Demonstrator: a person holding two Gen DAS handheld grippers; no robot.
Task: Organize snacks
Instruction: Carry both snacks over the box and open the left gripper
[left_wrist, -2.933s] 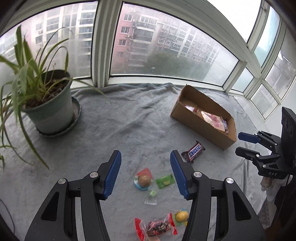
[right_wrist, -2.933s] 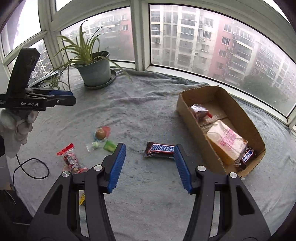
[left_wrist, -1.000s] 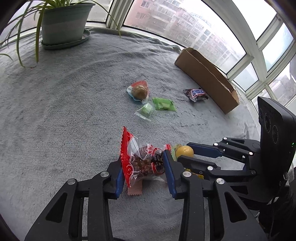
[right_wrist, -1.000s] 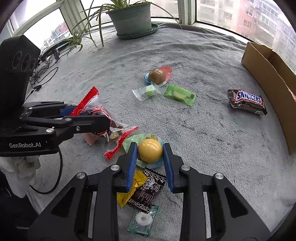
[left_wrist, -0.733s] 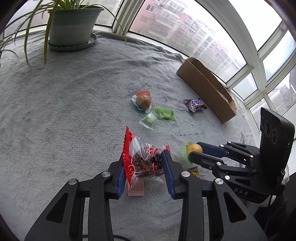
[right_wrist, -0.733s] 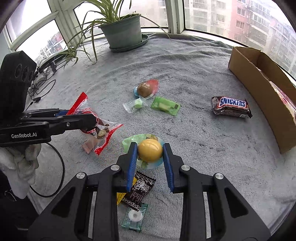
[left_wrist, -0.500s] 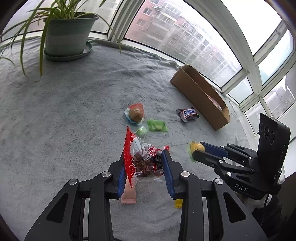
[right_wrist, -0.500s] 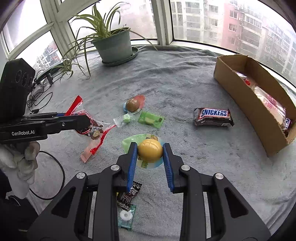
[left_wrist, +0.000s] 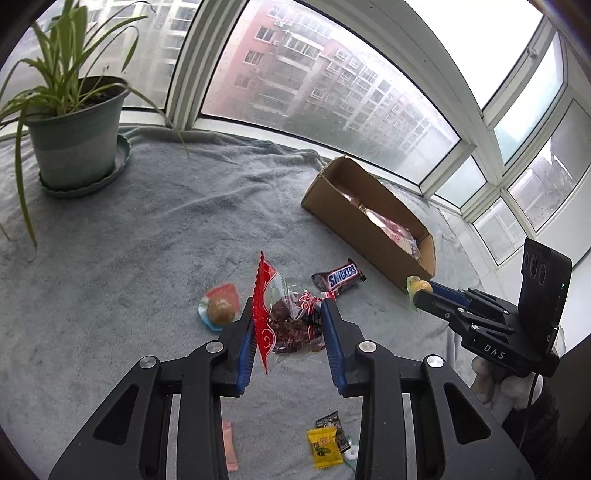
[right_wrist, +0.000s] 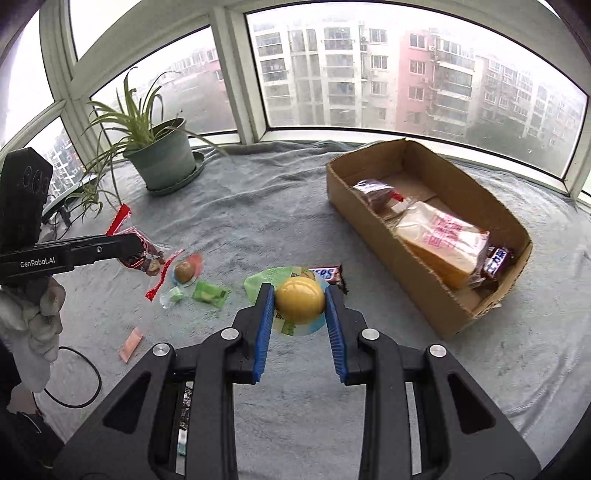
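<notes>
My left gripper (left_wrist: 288, 314) is shut on a clear red-edged snack bag (left_wrist: 284, 317) and holds it above the grey cloth; it also shows in the right wrist view (right_wrist: 142, 254). My right gripper (right_wrist: 299, 299) is shut on a yellow ball snack in a green wrapper (right_wrist: 300, 300), lifted above the cloth; it shows in the left wrist view (left_wrist: 421, 286) close to the near end of the cardboard box (left_wrist: 332, 206). The box (right_wrist: 373, 236) holds a bread pack (right_wrist: 443, 240) and other snacks. A Snickers bar (left_wrist: 338, 277) lies on the cloth before the box.
A potted plant (left_wrist: 74, 129) stands at the far left by the window. On the cloth lie a brown ball snack (left_wrist: 219, 310), green candies (right_wrist: 208, 293), a pink sachet (right_wrist: 131, 344), and yellow and black packets (left_wrist: 327, 445). A black cable (right_wrist: 74, 384) lies at the left edge.
Both grippers have risen with their snacks and moved toward the cardboard box. The loose snacks on the cloth have stayed in place.
</notes>
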